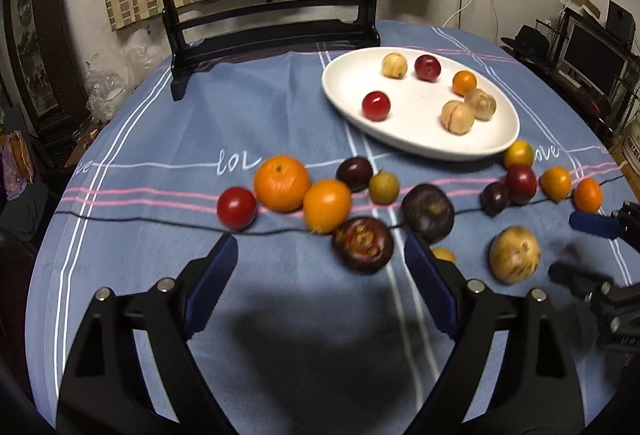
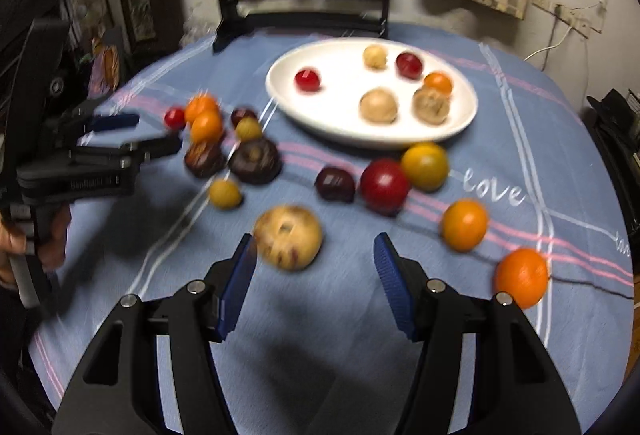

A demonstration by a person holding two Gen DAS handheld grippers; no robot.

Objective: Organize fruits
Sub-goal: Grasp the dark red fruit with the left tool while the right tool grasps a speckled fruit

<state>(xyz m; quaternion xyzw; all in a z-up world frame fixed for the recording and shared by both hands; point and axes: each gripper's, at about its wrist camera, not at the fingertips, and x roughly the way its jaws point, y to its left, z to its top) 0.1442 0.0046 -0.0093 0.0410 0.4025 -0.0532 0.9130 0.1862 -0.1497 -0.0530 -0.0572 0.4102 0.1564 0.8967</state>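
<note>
A white oval plate on the blue cloth holds several small fruits: red, orange and tan. Loose fruits lie in a row in front of it, among them two oranges, a red one and a dark purple one. My left gripper hovers open just short of that dark fruit, nothing between its pads. My right gripper is open too. A large tan fruit lies just beyond its left fingertip, unpressed.
A dark wooden stand with a round goldfish screen stands at the table's back. A thin black cable crosses the cloth under the fruit row. A person's hand holds the left gripper's handle. More oranges lie at the right.
</note>
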